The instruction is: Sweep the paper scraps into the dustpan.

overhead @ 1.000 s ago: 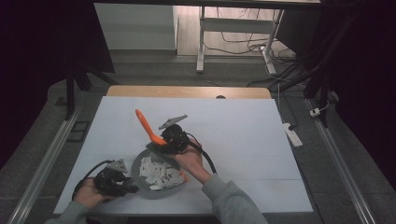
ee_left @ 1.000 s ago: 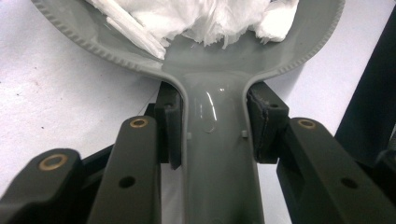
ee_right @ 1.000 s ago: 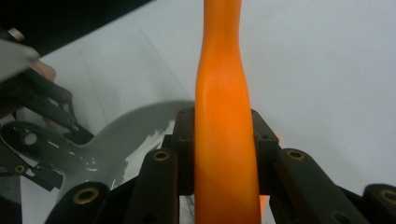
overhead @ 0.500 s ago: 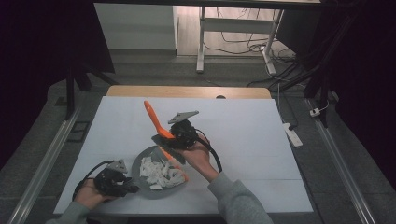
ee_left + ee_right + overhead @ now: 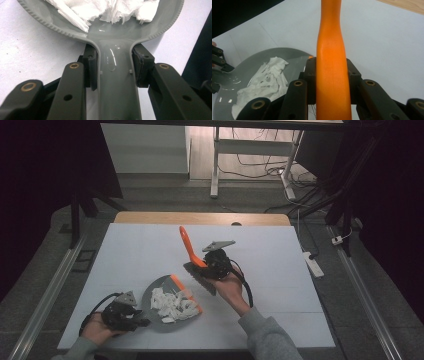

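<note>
A grey dustpan [image 5: 151, 295] with an orange front lip lies on the white table near its front edge, holding white paper scraps [image 5: 172, 302]. My left gripper [image 5: 141, 321] is shut on the pan's handle [image 5: 116, 85]; its pads [image 5: 91, 67] press on both sides of the neck, with scraps [image 5: 107, 10] just ahead. To the right of the pan, my right gripper [image 5: 204, 265] is shut on a brush with an orange handle [image 5: 186, 244] that points up and away. In the right gripper view the handle [image 5: 332, 50] runs between the jaws, with the pan [image 5: 249, 62] at left.
The white sheet [image 5: 280, 270] covers the table up to a wooden strip [image 5: 200, 217] at the far edge. A power strip [image 5: 312, 264] lies on the floor to the right, and metal rails [image 5: 50, 295] run along both sides. A desk frame [image 5: 215, 165] stands beyond.
My right gripper has carried the brush to the right, off the dustpan and out over bare table. The left gripper and the pan have stayed put.
</note>
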